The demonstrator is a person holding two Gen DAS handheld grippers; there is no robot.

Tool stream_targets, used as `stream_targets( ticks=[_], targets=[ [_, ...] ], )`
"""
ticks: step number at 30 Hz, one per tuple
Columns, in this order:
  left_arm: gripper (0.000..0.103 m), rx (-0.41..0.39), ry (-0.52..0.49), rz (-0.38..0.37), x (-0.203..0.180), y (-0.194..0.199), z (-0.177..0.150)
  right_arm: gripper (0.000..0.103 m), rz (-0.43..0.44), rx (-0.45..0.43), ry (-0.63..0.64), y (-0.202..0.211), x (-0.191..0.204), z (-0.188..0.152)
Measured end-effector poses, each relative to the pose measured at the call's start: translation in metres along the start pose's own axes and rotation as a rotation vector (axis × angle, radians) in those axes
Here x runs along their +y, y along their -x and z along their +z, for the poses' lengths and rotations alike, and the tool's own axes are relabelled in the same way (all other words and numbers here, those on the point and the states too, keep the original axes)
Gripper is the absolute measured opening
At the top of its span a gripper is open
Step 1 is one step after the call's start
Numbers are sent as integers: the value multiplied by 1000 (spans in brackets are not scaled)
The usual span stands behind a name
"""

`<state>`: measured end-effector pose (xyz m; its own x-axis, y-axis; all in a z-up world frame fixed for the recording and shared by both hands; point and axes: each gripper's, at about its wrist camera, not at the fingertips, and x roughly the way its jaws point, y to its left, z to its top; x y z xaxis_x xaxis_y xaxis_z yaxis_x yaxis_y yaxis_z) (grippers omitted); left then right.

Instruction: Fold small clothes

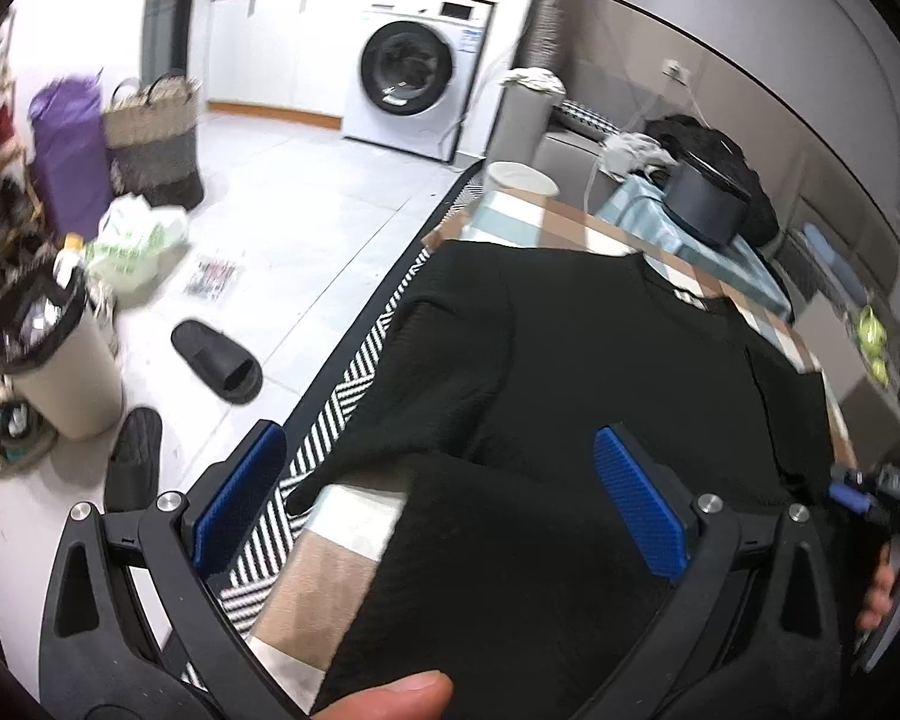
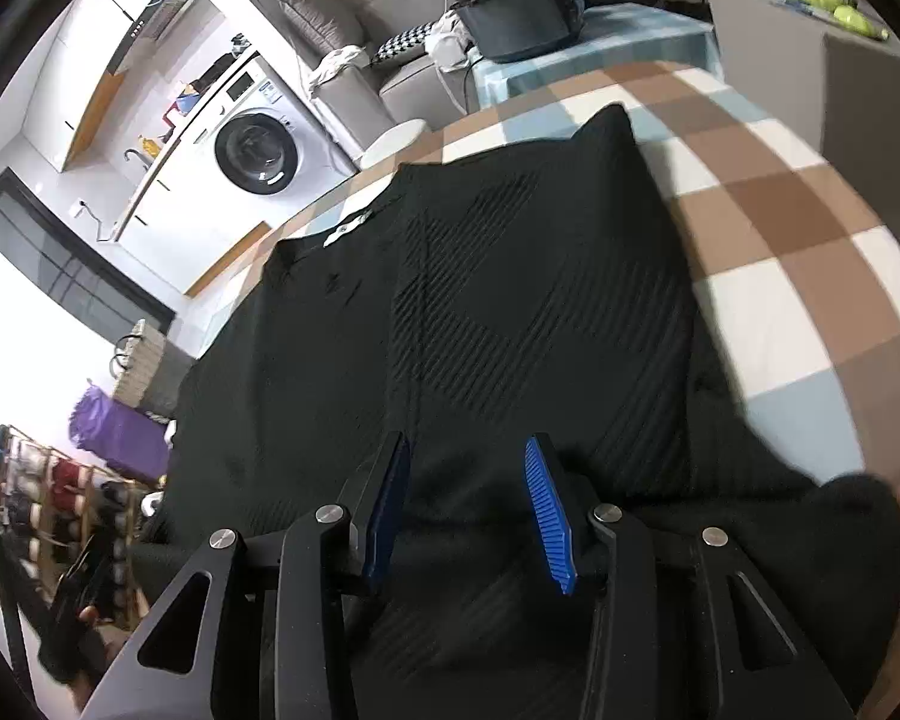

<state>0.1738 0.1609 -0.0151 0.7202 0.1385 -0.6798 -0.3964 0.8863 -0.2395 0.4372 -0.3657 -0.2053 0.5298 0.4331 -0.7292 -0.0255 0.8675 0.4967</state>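
A black ribbed knit top [image 1: 600, 372] lies spread on the checked tablecloth [image 1: 576, 222], collar with a white label at the far end. My left gripper [image 1: 444, 492] is wide open above the top's near hem and left sleeve, holding nothing. In the right wrist view the same top [image 2: 510, 300] fills the middle, with one sleeve folded over its body. My right gripper [image 2: 468, 504] is open, hovering just over the near part of the top, with nothing between its blue pads [image 2: 546, 516]. The right gripper also shows in the left wrist view [image 1: 870, 492] at the right edge.
The checked tablecloth [image 2: 810, 228] is bare to the right of the top. A dark pot [image 1: 708, 198] and a black bundle sit on a blue-covered stand beyond the table. A striped rug [image 1: 342, 396], slippers [image 1: 216, 366], a bin [image 1: 60, 360] and bags lie on the floor at left. A washing machine [image 1: 414, 84] stands at the back.
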Motion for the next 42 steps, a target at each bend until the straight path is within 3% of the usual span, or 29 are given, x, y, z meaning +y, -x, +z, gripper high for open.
stream_targets(
  ticks=[4,8,18,26,30,37,42],
  targets=[
    [100,56,139,-24,38,-7,5,55,-13,-59,16,19,2,-6],
    [82,137,311,-87,78,-21,1,56,-12,-79,33,32,3,-11],
    [77,295,704,-296,148,-64,-36,56,8,-84,15,38,-1,-21],
    [77,383,820,-367,156,-110,-54,56,4,-99,21,41,4,-21],
    [77,397,863,-365,145,-139,-39,56,-7,-124,-3,48,-3,-21],
    [77,456,885,-393,145,-144,-47,58,-22,-138,-36,53,-14,-23],
    [77,483,957,-416,151,-158,-61,58,-28,-128,-23,50,-11,-22]
  ],
)
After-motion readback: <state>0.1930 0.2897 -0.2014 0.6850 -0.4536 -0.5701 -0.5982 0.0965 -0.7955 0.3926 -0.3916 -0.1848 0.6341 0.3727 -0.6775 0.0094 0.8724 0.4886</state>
